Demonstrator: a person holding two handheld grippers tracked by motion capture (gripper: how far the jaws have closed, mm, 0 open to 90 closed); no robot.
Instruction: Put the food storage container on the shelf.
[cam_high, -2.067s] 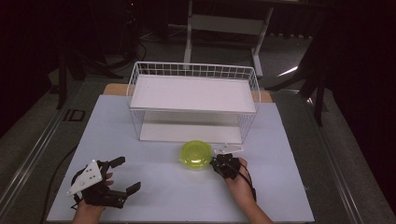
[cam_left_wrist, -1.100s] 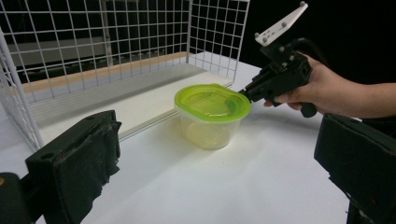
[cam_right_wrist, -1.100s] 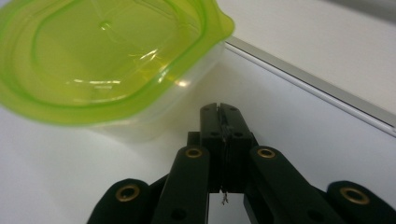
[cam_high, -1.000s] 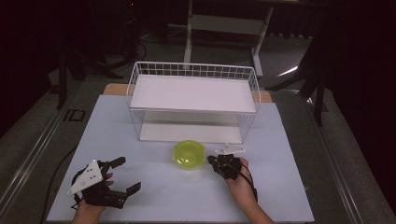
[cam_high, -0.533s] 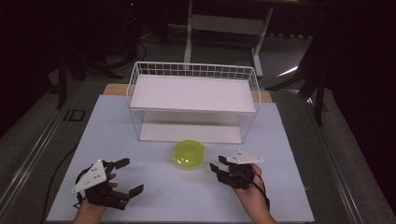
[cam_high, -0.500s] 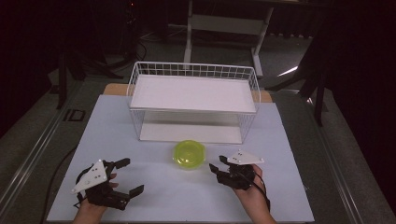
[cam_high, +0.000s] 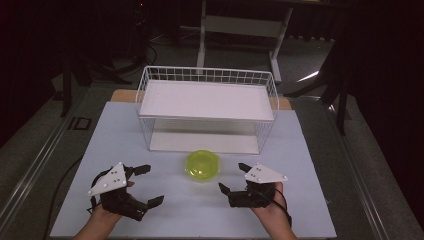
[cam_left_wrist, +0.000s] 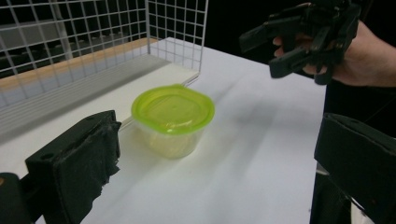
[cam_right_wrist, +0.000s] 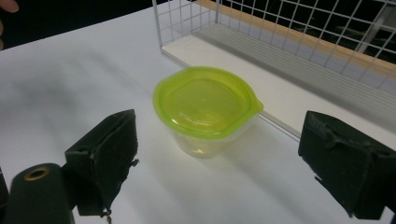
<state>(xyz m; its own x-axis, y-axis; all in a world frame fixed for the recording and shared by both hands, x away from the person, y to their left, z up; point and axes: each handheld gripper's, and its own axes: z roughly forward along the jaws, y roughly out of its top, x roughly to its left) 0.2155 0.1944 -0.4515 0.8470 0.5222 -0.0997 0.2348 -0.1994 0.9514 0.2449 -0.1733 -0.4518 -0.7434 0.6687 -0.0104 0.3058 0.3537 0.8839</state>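
Green-lidded clear plastic container (cam_high: 202, 164) stands free before the wire rack (cam_high: 207, 102), contents unclear; left gripper (cam_high: 148, 185) and right gripper (cam_high: 231, 177) gape, empty.

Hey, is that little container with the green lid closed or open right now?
Closed. The green lid sits flat across the top of the clear container, which stands upright on the white table in front of the wire rack.

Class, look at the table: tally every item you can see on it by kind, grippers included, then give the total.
Clear container with green lid: 1
White wire rack: 1
Black handheld grippers, left gripper and right gripper: 2
Total: 4
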